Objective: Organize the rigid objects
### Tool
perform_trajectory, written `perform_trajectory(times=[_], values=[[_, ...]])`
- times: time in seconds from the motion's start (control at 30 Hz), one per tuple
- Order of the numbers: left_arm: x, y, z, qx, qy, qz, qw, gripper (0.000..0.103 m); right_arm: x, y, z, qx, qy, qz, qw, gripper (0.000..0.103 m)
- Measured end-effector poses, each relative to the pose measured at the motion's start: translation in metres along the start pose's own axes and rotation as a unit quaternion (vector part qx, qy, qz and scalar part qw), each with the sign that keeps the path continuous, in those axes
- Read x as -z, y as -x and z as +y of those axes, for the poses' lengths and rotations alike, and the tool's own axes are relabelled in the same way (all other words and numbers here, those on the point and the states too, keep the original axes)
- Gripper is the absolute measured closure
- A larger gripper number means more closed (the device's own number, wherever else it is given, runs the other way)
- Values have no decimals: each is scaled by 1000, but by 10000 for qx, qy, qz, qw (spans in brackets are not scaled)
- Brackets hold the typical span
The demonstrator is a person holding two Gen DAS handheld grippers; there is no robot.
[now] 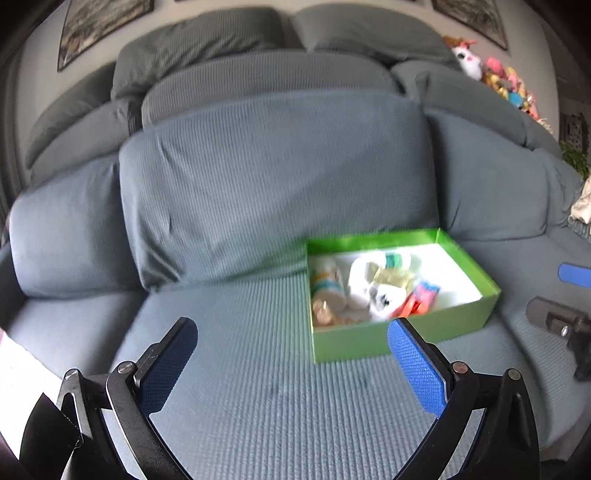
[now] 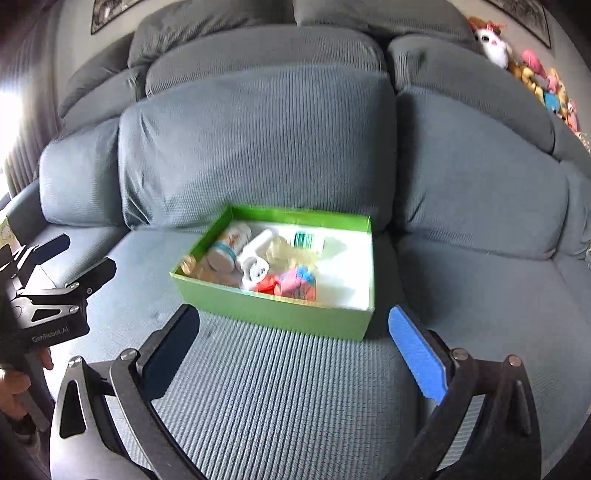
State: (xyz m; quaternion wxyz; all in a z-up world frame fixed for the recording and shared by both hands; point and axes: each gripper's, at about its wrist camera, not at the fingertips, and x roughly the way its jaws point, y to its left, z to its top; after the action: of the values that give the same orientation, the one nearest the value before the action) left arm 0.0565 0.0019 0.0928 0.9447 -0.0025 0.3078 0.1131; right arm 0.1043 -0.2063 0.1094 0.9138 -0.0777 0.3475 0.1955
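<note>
Centrally on the grey sofa seat [image 2: 280, 387]: a green box [image 2: 273, 314], open at the top, white inside, set just in front of the back cushion [image 2: 258, 147]. Inside the box, crowded toward its left half: a white bottle with a teal band [image 2: 231, 245] lying on its side, a white roll [image 2: 255, 258], a small white carton with green stripes [image 2: 306, 240], a red wrapper [image 2: 267, 286], a pink and blue piece [image 2: 301, 282], some brown round things [image 2: 190, 267] in the near-left corner. Right part of the box floor bare and white. Details inside blurred in both views.

Left gripper [image 1: 291, 354] hovering above the seat, jaws spread wide, holding nothing, blue pads [image 1: 417, 369] facing inward; green box [image 1: 402, 339] ahead and to the right of it, near the right fingertip in this view. Same left gripper [image 2: 79, 258] visible at the left edge of the right wrist view, apart from the box, held by a hand [image 2: 14, 384] below.

Right gripper [image 2: 293, 339] likewise wide open and empty, low over the seat, box just ahead between the lines of its fingers, not touching. Plush toys [image 2: 532, 74] piled on the sofa top at far right; framed pictures [image 1: 99, 26] on the wall behind.
</note>
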Motion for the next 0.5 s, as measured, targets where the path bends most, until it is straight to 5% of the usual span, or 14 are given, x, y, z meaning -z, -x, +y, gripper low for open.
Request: perform_trajectory(times=[0.27,0.5], values=[[65,-100,-4,-111,145,1023,9946,0,72,-112,14,161,-93,836,9963,0],[57,-141,-15,-20,22,1521,9884,0,70,-151,8,430,-229,1154,9921,0]])
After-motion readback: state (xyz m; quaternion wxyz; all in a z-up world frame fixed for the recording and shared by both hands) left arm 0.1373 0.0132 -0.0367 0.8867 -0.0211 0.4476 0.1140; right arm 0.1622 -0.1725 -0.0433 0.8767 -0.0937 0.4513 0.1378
